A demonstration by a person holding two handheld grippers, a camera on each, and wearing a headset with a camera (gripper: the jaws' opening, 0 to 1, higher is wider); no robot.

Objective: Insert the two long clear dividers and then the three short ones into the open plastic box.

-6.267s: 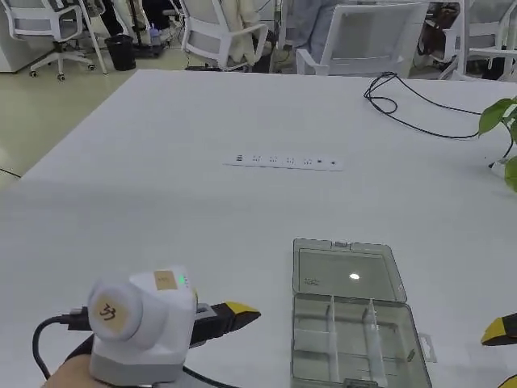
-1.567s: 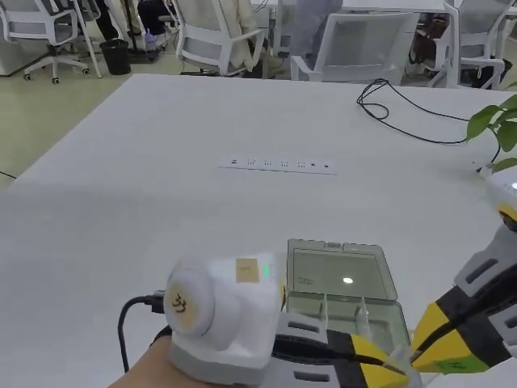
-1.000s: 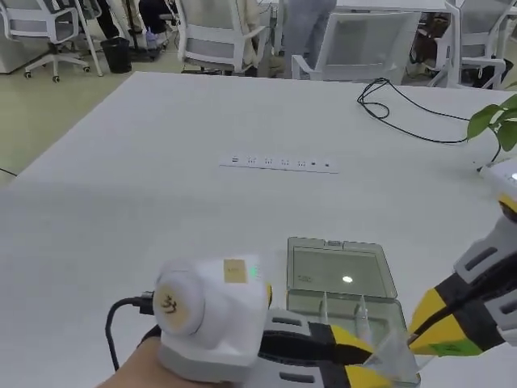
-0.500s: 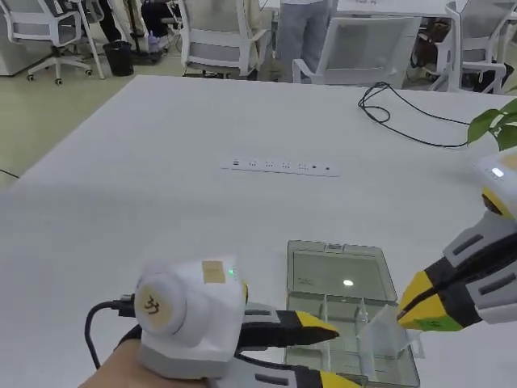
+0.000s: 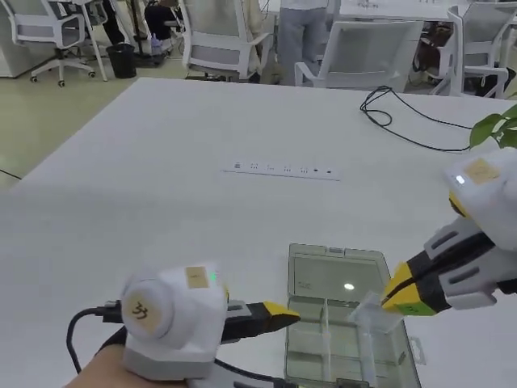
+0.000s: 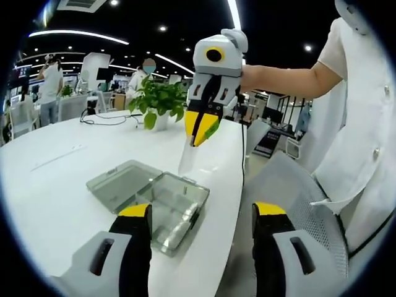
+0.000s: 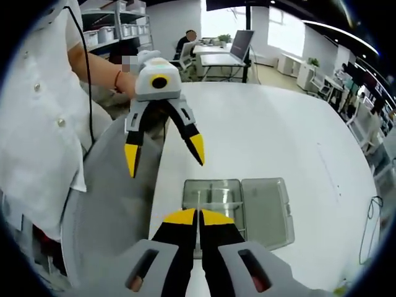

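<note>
While your right hand-held gripper (image 5: 394,297) clamps a short clear plastic divider (image 5: 370,314) above the open transparent plastic box (image 5: 335,275), your left hand-held gripper (image 7: 164,159) gapes empty.

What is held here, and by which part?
The right hand-held gripper pinches a clear plastic divider by its upper edge; the left hand-held gripper holds nothing.

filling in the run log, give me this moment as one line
left gripper open, near box | right gripper shut on clear divider, above box | two long dividers in box
</note>
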